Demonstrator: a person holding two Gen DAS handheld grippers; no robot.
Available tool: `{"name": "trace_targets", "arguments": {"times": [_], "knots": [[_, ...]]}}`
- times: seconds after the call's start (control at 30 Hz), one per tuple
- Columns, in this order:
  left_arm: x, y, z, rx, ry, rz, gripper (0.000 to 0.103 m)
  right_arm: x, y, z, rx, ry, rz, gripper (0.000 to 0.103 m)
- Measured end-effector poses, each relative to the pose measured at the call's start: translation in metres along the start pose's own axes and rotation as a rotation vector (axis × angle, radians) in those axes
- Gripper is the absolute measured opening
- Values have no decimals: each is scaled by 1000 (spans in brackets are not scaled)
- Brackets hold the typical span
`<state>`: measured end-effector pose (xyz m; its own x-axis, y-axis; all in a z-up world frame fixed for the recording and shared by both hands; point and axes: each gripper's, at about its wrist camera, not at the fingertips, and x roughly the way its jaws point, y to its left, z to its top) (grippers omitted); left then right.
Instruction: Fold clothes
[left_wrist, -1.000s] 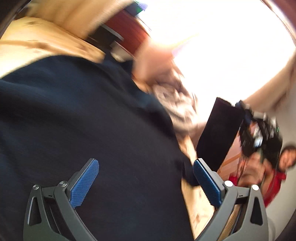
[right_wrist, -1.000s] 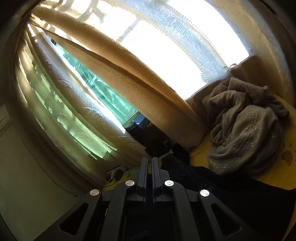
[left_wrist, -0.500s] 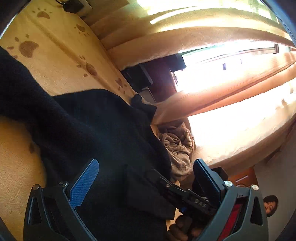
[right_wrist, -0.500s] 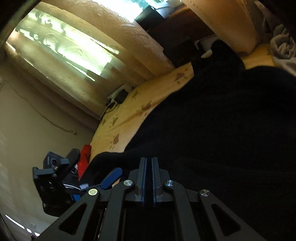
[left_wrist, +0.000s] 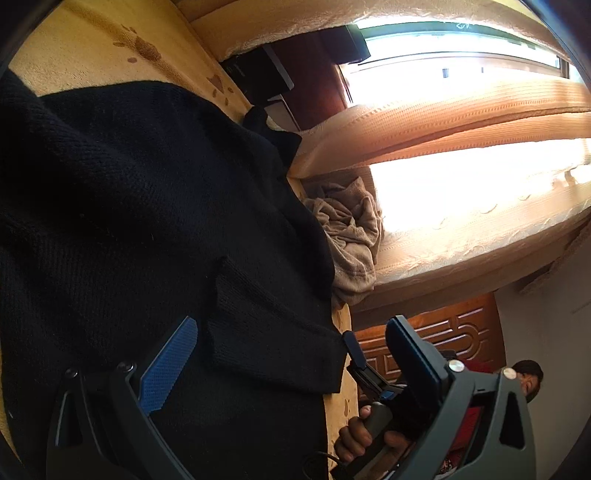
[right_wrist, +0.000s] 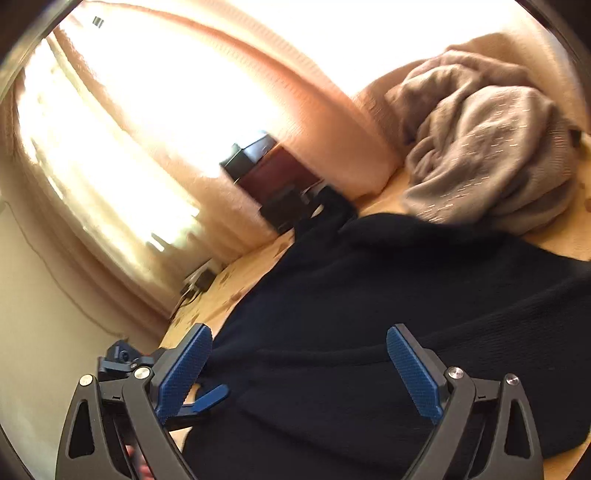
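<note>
**Black sweater spread on the bed**

Black sweater (right_wrist: 388, 314) lying across the yellow bed (left_wrist: 110, 40), bottom cut off by the frame, long axis hard to tell. Left tool (left_wrist: 291, 363) spread wide, empty. Right tool (right_wrist: 299, 373) opening above the knit, pinching nothing. Beige garment (right_wrist: 487, 162) crumpled near the far edge, by the curtain (left_wrist: 461, 110).

One black knitted sweater (left_wrist: 147, 206) lies spread on one yellow paw-print blanket (left_wrist: 96, 48). One crumpled grey-beige knitted garment (right_wrist: 491, 155) sits beside it. Two black two-finger grippers with blue pads appear: the left gripper (left_wrist: 291, 354) and the right gripper (right_wrist: 299, 369). One hand (left_wrist: 364, 439) shows.
</note>
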<state>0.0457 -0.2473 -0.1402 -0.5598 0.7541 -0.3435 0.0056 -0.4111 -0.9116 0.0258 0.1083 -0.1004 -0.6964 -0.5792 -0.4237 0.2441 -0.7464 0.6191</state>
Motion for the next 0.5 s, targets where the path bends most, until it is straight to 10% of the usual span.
{"name": "trace_targets", "arguments": {"times": [0.5], "knots": [[40,-6,-6,-200,178,145,103,7,-3,-8,-3,55,-12,98]]}}
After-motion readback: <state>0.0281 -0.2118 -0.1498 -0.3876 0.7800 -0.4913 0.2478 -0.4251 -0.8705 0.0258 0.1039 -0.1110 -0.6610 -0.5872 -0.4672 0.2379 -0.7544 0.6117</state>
